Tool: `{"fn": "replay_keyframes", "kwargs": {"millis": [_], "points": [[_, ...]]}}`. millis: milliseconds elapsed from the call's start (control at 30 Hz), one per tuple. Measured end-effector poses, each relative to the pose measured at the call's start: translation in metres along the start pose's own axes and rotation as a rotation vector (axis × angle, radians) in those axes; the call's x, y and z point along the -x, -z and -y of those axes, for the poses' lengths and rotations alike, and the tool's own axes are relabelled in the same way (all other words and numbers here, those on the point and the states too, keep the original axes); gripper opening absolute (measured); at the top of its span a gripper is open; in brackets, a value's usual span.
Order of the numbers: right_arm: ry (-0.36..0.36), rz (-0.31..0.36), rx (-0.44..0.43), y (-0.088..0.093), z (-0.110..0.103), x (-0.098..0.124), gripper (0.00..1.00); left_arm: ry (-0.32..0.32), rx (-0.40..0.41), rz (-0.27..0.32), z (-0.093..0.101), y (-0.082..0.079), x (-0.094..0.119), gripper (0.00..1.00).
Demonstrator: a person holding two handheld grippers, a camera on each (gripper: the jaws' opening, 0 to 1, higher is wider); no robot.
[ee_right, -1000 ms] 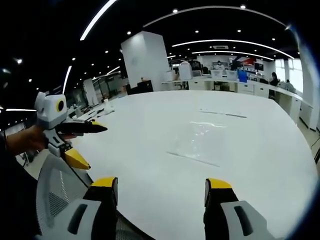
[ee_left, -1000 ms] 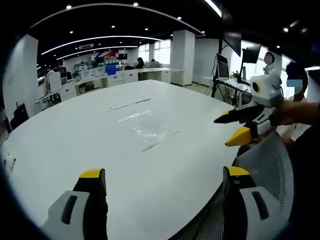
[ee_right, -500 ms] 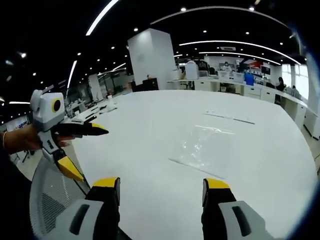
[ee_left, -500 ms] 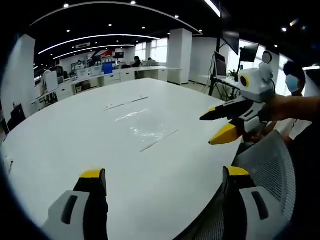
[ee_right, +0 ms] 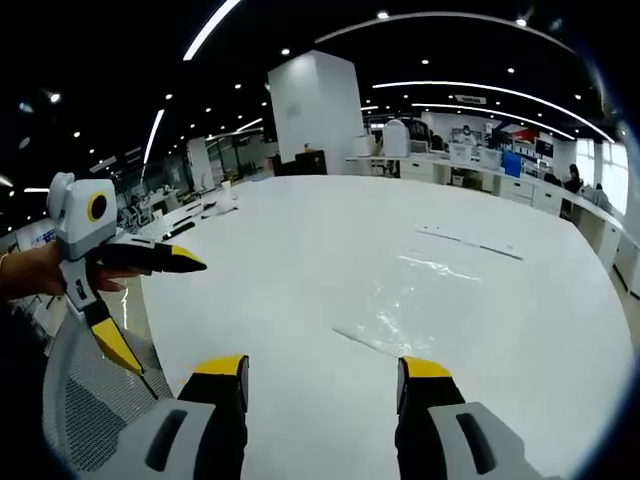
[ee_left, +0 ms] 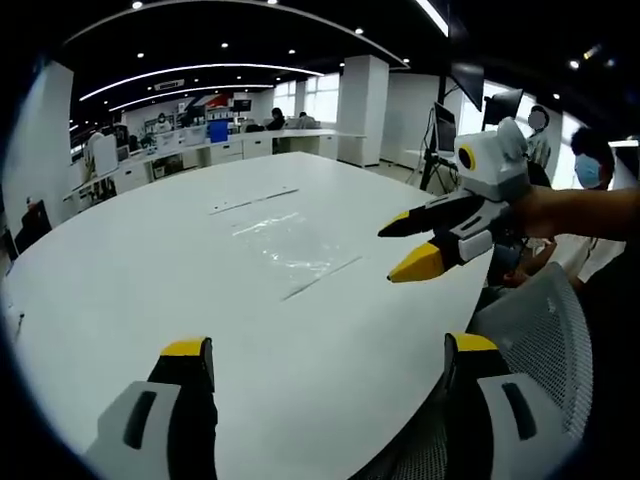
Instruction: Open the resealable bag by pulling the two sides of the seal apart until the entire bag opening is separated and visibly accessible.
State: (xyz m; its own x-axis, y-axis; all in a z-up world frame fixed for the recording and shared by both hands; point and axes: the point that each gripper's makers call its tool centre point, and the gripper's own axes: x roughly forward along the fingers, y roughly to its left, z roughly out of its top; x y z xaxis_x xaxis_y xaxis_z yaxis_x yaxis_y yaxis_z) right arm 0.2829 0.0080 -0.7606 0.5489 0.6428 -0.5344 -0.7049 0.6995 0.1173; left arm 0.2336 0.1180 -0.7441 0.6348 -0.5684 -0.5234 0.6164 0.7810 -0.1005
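Both grippers have advanced toward the resealable bag point(ee_left: 290, 245), flat on the white table point(ee_left: 150, 260); left gripper point(ee_left: 325, 360) and right gripper point(ee_right: 320, 370) jaws apart, empty.

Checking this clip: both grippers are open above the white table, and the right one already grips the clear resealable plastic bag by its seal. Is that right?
Not quite. The right gripper grips nothing: in the right gripper view the clear resealable plastic bag lies flat on the white table, ahead of the open jaws. The left gripper is open too.
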Motion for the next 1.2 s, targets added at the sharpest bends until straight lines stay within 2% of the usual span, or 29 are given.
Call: {"fn": "replay_keyframes", "kwargs": {"millis": [233, 833, 1067, 1200], "points": [[-0.044, -0.006, 0.044, -0.009, 0.009, -0.013, 0.56, -0.013, 0.02, -0.006, -0.01, 0.003, 0.0, 0.94], [-0.091, -0.047, 0.106, -0.014, 0.018, -0.06, 0.5, -0.002, 0.019, -0.015, -0.011, 0.003, -0.011, 0.93], [-0.109, -0.084, 0.13, -0.008, 0.022, -0.075, 0.44, 0.005, 0.013, -0.022, -0.011, 0.002, -0.016, 0.92], [-0.122, -0.097, 0.131, -0.004, 0.024, -0.083, 0.37, 0.017, 0.008, -0.029, -0.008, 0.002, -0.018, 0.92]]}}
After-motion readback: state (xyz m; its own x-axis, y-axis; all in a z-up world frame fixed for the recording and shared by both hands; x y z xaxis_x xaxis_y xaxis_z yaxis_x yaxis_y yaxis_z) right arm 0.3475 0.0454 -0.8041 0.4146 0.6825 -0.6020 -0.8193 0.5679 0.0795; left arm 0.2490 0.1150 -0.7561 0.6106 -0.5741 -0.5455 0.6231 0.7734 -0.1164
